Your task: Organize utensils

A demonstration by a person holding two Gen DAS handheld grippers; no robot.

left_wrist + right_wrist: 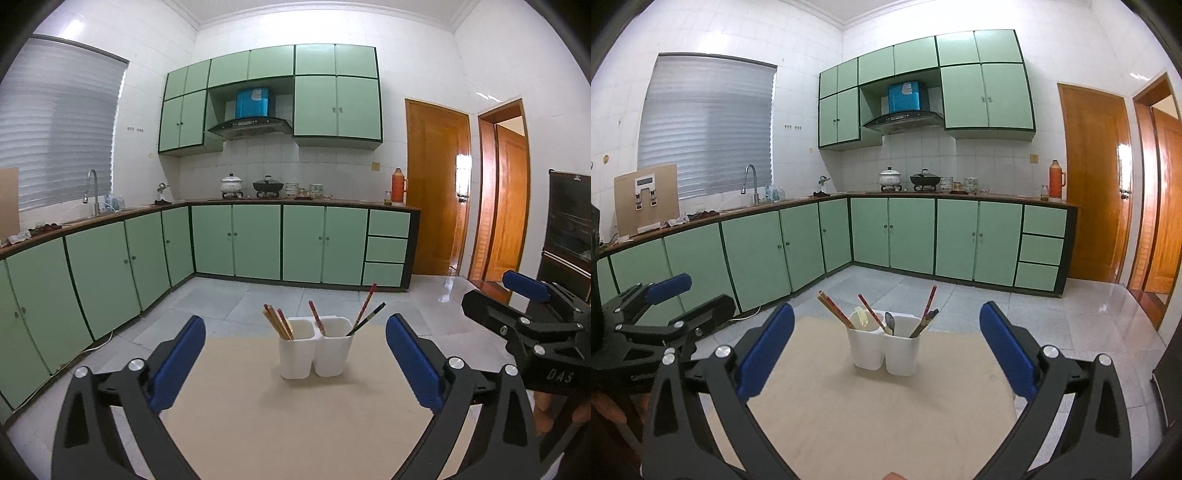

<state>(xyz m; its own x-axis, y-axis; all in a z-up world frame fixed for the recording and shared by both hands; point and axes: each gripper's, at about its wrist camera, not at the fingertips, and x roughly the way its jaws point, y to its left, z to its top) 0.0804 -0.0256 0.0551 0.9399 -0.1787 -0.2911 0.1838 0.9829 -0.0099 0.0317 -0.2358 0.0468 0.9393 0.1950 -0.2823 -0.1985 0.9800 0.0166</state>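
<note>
Two white utensil cups [314, 354] stand side by side near the far end of a beige table [258, 424]. The left cup [866, 347] holds several wooden and red chopsticks [277, 321] and a pale spoon [862, 318]. The right cup [903, 350] holds red and dark chopsticks [928, 310] and a metal spoon [890, 323]. My left gripper [295, 354] is open and empty, well short of the cups. My right gripper [886, 350] is open and empty too, also short of the cups. Each gripper shows at the edge of the other's view.
The table's far edge lies just behind the cups, with tiled floor [258, 295] beyond. Green kitchen cabinets [236, 240] line the back and left walls. Wooden doors [436, 184] stand at the right.
</note>
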